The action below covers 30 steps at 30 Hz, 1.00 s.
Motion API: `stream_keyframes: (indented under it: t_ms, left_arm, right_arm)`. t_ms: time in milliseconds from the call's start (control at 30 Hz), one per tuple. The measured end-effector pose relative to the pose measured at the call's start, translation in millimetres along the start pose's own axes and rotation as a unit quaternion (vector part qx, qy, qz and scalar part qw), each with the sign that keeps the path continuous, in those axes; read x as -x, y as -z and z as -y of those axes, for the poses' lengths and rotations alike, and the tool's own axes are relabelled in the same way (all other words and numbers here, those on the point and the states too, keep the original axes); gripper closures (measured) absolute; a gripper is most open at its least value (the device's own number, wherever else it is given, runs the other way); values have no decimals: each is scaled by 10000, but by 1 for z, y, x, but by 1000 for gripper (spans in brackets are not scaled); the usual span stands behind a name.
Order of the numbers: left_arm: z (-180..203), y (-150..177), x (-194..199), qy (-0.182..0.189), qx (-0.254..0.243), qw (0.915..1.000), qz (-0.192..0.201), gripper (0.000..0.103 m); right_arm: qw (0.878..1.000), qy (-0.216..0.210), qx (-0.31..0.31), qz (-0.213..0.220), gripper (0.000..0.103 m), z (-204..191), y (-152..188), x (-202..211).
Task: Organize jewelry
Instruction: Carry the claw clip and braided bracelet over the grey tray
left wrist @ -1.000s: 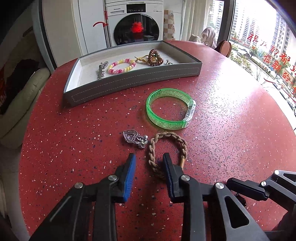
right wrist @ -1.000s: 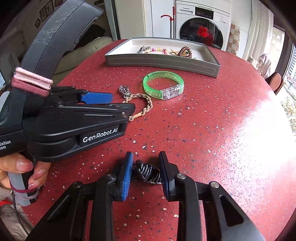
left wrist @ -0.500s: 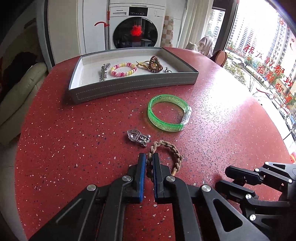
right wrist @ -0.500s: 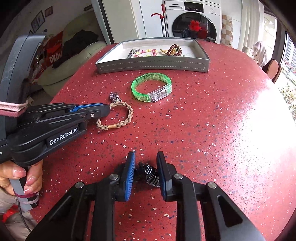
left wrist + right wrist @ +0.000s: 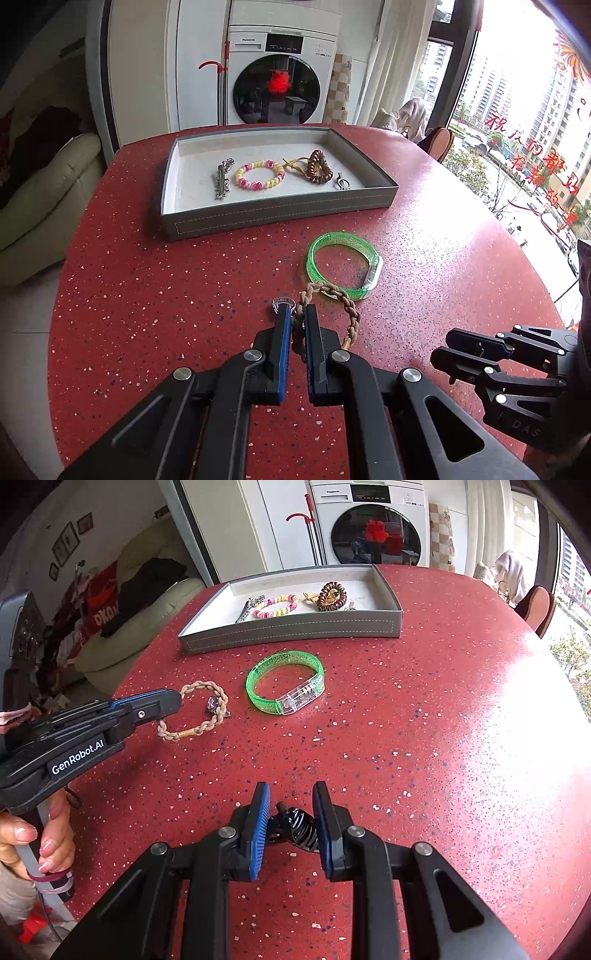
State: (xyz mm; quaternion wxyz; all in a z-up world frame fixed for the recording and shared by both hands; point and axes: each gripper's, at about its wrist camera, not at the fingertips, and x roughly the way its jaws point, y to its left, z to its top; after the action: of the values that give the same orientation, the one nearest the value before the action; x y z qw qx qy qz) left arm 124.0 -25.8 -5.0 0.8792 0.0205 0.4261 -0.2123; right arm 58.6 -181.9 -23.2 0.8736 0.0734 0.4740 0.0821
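My left gripper (image 5: 297,314) is shut on a tan braided bracelet (image 5: 341,301) and holds it lifted above the red table; it also shows in the right wrist view (image 5: 207,709). A silver heart charm (image 5: 283,303) lies just beyond the left fingertip. A green bangle (image 5: 343,260) lies on the table in front of the grey tray (image 5: 280,218). My right gripper (image 5: 291,801) is shut on a black striped hair clip (image 5: 301,829), lifted off the table. The right gripper also shows at the lower right of the left wrist view (image 5: 498,358).
The tray (image 5: 295,629) holds a silver clip (image 5: 222,181), a pink and yellow bead bracelet (image 5: 259,174), a brown coil hair tie (image 5: 317,166) and a small silver clip (image 5: 341,182). A washing machine stands behind the table, a sofa to the left.
My left gripper closed on the braided bracelet and lifted it. My right gripper rose with the black clip held between its fingers.
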Motion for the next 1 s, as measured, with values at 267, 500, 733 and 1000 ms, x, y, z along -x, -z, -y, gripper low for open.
stream_keyframes:
  t_ms: [267, 500, 733, 1000]
  left_arm:
    - [-10, -15, 2, -47, 76, 9998, 192, 78]
    - [-26, -33, -1, -114, 247, 9991, 313, 78]
    - [-42, -60, -6, -228, 367, 9980, 458, 78]
    - [-54, -99, -23, -297, 368, 9975, 522, 78]
  right_arm:
    - [9999, -18, -169, 22, 77, 10, -17, 0]
    - [9992, -34, -382, 118, 77, 22, -47, 1]
    - [9990, -8, -353, 264, 77, 28, -87, -2]
    - [9983, -61, -401, 407, 77, 35, -140, -10]
